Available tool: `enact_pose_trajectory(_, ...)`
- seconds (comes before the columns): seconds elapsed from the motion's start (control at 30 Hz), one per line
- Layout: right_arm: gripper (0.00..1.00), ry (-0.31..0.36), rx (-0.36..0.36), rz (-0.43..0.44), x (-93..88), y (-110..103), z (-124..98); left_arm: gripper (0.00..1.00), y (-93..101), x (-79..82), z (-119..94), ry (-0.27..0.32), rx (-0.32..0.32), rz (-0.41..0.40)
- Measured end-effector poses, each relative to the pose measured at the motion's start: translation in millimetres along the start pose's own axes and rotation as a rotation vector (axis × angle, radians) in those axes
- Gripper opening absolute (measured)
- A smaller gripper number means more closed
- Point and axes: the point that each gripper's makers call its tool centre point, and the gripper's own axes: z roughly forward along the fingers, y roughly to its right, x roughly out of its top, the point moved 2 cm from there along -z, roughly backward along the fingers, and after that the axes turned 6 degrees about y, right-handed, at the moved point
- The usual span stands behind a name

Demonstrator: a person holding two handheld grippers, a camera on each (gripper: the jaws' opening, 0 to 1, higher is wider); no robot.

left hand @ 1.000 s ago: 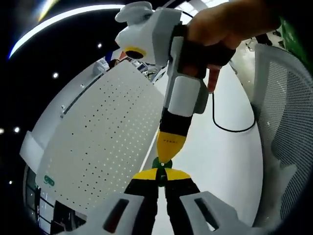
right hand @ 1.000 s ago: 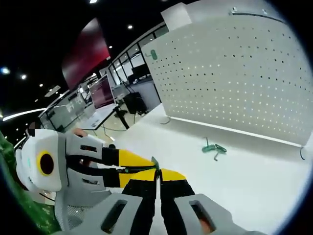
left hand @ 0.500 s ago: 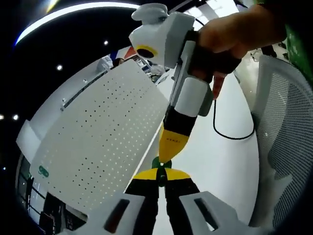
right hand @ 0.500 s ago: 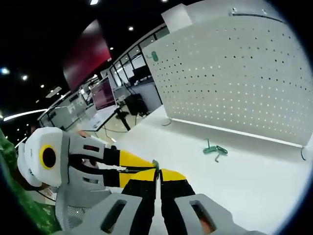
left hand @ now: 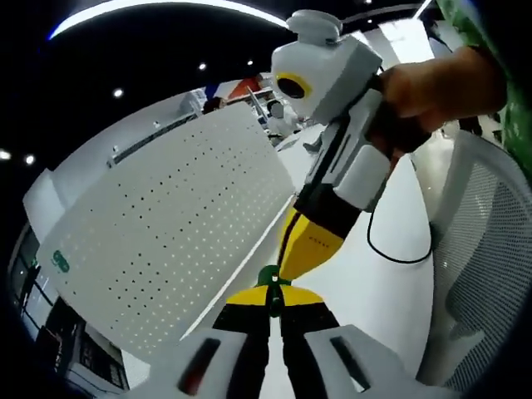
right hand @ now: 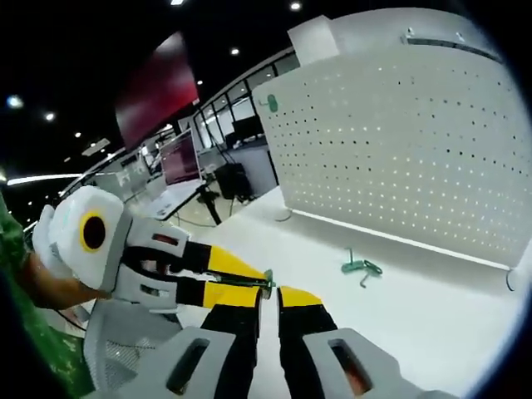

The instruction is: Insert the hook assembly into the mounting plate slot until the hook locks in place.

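We can read no text, number or brand name anywhere. The nearest thing to a sign is a small green mark on the white perforated panel (left hand: 166, 249), too blurred to make out. In the left gripper view it sits at the panel's far corner, well off to the left of our jaws; in the right gripper view it sits at the panel's upper corner, high above the jaws.

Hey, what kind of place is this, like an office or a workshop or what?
Probably an open-plan office or lab: computer monitors on desks in the background, recessed ceiling lights, and a mesh office chair beside the white table with its pegboard.
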Motion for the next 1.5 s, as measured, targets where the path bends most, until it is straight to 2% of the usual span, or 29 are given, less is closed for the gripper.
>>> enact_pose_trajectory(0.33,0.1,0.078,-0.025,-0.118,15.0,0.7,-4.7,0.03,-15.1,4.2,-5.5,0.065,0.056,-0.206)
enact_pose_trajectory(0.6,0.17,0.134,-0.044,-0.164,24.7,2.6,-8.7,0.03,-29.3,4.3,-16.8,0.103,0.133,-0.418)
enact_pose_trajectory(0.73,0.22,0.162,-0.051,-0.178,28.3,3.6,-11.7,0.03,-38.1,5.6,-24.3,0.12,0.167,-0.492)
enact_pose_trajectory(0.83,0.25,0.17,-0.043,-0.181,28.9,2.6,-13.2,0.03,-43.2,7.5,-28.6,0.123,0.172,-0.51)
enact_pose_trajectory(1.03,0.37,0.182,-0.035,-0.191,31.7,2.0,-19.0,0.03,-56.2,8.6,-33.2,0.118,0.191,-0.496)
enact_pose_trajectory(1.2,0.52,0.192,-0.034,-0.196,33.6,3.2,-25.8,0.03,-70.2,7.3,-34.6,0.113,0.217,-0.495)
enact_pose_trajectory(1.5,0.69,0.234,-0.043,-0.2,39.6,8.6,-45.0,0.03,-97.5,17.2,-34.9,0.123,0.247,-0.475)
